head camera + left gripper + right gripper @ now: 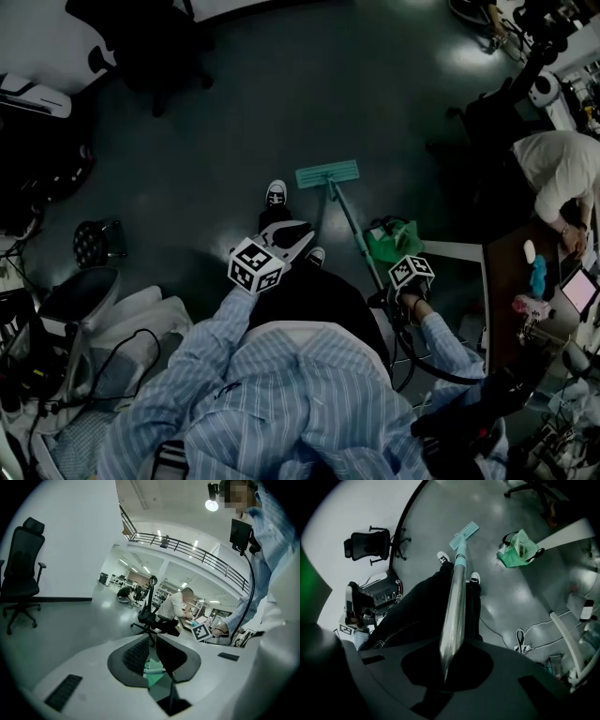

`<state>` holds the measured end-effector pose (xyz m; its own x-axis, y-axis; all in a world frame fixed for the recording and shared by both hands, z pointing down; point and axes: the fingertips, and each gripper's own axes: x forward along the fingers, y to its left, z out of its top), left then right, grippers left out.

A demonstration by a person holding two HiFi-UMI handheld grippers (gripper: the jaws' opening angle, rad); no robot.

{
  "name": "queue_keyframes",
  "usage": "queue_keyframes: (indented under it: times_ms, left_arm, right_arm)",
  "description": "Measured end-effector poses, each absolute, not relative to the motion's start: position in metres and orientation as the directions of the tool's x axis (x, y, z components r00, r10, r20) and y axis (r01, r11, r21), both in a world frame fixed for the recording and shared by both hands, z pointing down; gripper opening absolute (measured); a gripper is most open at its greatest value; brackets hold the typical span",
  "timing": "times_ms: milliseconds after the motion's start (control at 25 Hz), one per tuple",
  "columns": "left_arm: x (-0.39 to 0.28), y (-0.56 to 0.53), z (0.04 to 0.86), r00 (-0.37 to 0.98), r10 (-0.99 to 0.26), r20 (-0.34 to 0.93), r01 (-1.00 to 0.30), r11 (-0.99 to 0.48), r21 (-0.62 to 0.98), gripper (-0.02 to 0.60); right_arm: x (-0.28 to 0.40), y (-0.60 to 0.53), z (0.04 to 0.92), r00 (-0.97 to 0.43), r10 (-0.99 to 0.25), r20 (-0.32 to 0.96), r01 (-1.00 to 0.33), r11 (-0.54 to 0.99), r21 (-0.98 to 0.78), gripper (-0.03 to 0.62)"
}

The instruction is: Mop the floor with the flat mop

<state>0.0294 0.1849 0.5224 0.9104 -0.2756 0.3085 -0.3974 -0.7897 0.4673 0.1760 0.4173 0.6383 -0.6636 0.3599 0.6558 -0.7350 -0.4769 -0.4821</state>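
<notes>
Floor [375,94]: dark, glossy, and open ahead of the person. An office chair [141,42] stands well back against the wall, so the stretch in front looks free for mopping.

Table [511,272] at far right, with another person bent over it, well apart from the mop's path.

Flat mop [327,174]: the teal head lies flat on the floor just ahead of the person's forward shoe [276,194]. The handle [454,616] slants back up toward the person's right side. My guess is that the head is set flat so the whole pad wipes the floor.

Green bag [394,240]: sits on the floor just right of the handle, near enough that a wide sweep to the right could snag it.

Right hand-held gripper [446,665]: clamped on the upper end of the metal handle, which runs straight out from between the jaws down to the head. This grip carries and steers the mop.

Left hand-held gripper [153,644]: jaws moderately apart and holding nothing. The bag and a short piece of the handle show through the gap, beyond the jaws. It hovers at waist height beside the handle without touching it, probably placed to take a second, lower grip.
</notes>
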Motion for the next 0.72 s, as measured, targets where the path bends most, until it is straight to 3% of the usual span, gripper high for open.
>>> queue_keyframes:
  times_ms: [120,360,720]
  left_arm:
    - [0.009,0.177,0.528,0.908,-0.285,0.307,-0.405,-0.786,0.467,0.043]
    - [0.033,0.177,0.519,0.898,-0.322,0.301,-0.433,-0.770,0.468,0.043]
    - [0.029,0.162,0.529,0.909,-0.278,0.311,-0.403,-0.780,0.480,0.043]
  right_arm:
    - [0.157,0.415,0.644,-0.639,0.387,0.664,-0.759,-0.453,-0.467,0.035]
    - [0.180,0.421,0.639,-0.626,0.406,0.665,-0.776,-0.411,-0.479,0.035]
    - [0.172,0.403,0.643,-0.616,0.411,0.672,-0.784,-0.398,-0.476,0.037]
